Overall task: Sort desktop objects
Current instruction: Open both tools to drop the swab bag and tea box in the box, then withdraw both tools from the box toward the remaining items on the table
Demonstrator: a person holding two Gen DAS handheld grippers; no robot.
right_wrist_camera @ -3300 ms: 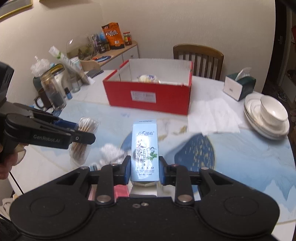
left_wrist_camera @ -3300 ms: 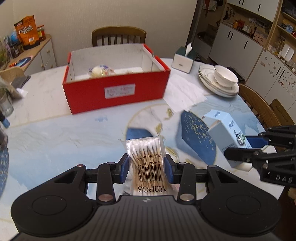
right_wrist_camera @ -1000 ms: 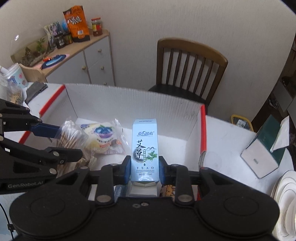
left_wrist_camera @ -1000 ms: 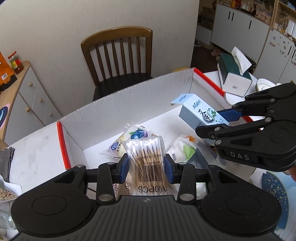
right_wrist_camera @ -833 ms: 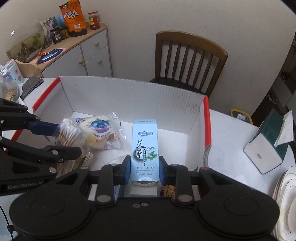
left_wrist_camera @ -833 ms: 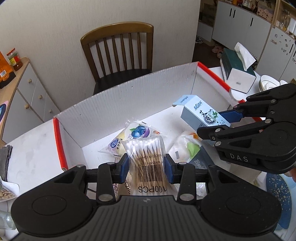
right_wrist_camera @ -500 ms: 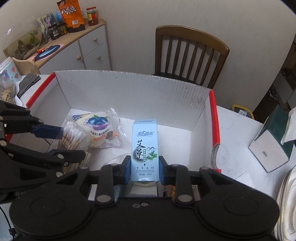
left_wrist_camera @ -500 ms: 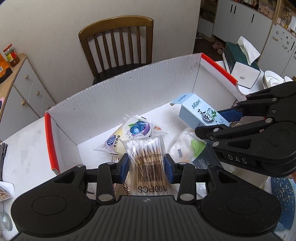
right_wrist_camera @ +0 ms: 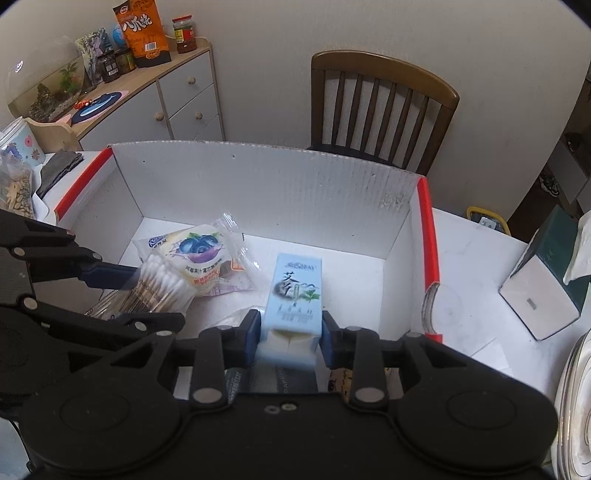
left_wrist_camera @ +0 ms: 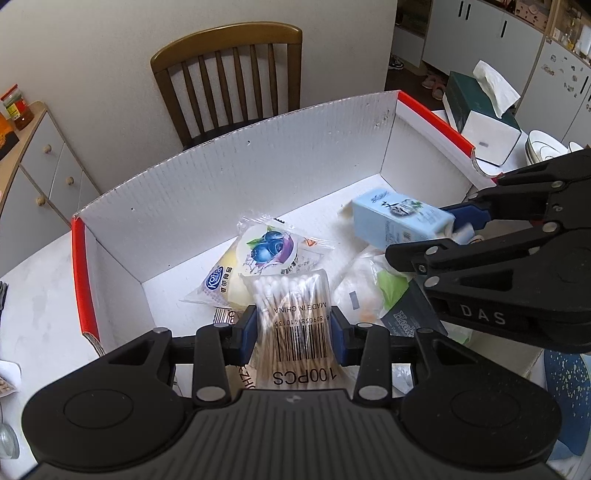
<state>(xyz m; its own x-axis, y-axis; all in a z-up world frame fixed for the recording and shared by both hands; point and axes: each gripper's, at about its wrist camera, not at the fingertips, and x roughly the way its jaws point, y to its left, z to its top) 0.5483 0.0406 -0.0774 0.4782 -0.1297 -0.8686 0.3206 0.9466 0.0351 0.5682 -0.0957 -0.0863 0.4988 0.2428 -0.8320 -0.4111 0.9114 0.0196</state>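
**Both tools over the red box**

The clear pack of cotton swabs (left_wrist_camera: 291, 314) sat clamped in the left tool (left_wrist_camera: 291, 328) above the red-rimmed white cardboard box (left_wrist_camera: 229, 173). The pale blue carton (right_wrist_camera: 293, 295), blurred, lay between the right tool's (right_wrist_camera: 290, 330) parted fingers. A blueberry snack packet (left_wrist_camera: 264, 254) lay inside.

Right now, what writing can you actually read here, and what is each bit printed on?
"100PCS", "MADE IN CHINA": cotton swab pack, beside a barcode.
"DAS": right gripper, on its body.
"Kong": blueberry snack bag, approximate; its Chinese print is too small.
"八爪烧": orange snack bag.
Pale blue box: lettering blurred.
"Healt…": dark packet, partly hidden.
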